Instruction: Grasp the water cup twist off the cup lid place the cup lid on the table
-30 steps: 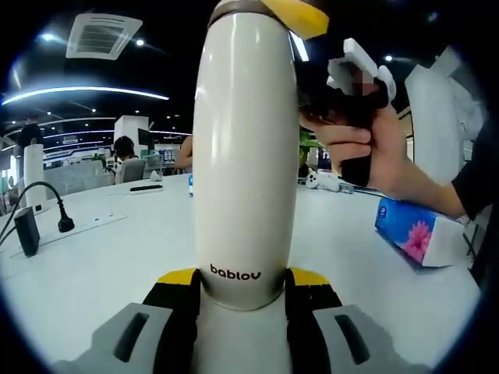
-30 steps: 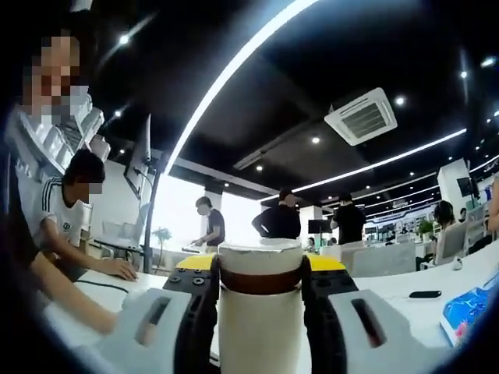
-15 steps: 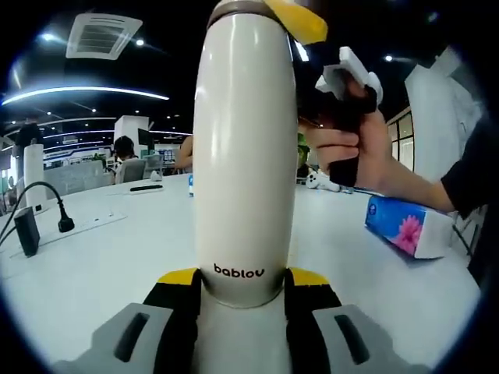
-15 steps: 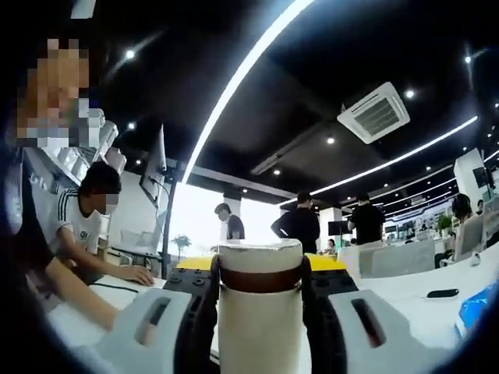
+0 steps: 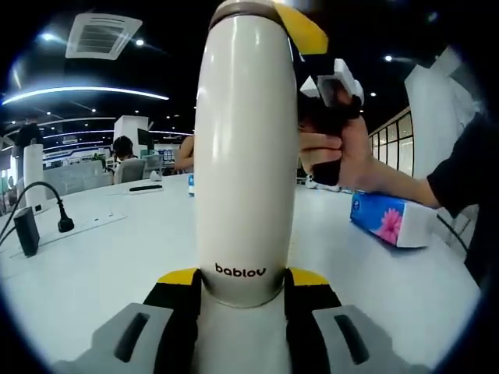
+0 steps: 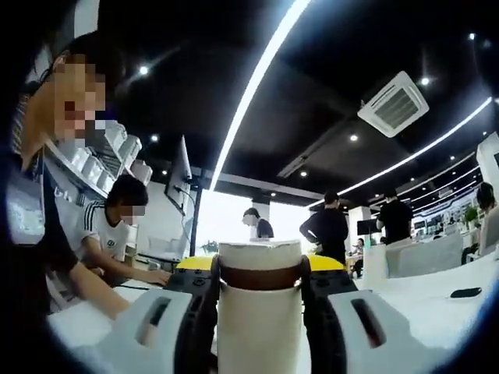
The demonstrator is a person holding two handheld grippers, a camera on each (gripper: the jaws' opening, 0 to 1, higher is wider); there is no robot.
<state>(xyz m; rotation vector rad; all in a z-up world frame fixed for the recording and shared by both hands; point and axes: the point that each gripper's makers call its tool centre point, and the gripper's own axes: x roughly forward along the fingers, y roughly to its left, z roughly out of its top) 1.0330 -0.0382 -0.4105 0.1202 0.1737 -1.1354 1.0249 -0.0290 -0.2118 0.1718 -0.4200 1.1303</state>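
In my left gripper view the white table [image 5: 101, 257] spreads across the lower half of the frame, and the water cup [image 5: 245, 156] stands up the middle of it, a tall cream cylinder with "bablov" printed low on its wall. My left gripper [image 5: 245, 292] has its yellow-tipped black jaws pinching the base of that cup, one on each side, touching it. At the very top centre of the frame I see the brown band of the cup lid [image 5: 238, 8], with a yellow jaw tip of the right gripper [image 5: 300, 27] against it at the upper right. Just right of the cup, a hand [image 5: 339, 152] grips the dark handle of that gripper, its sleeve running off to the right edge. Below the hand, at middle right, a blue tissue pack [image 5: 390, 220] with a pink flower lies on the table. At the left edge a black plug [image 5: 65, 224] and its cable rest on the tabletop.

In my right gripper view the jaws press on the lid from both sides at lower centre, the cream top and brown ring showing between them. A seated person in a striped shirt [image 6: 105, 234] leans on the table at lower left.
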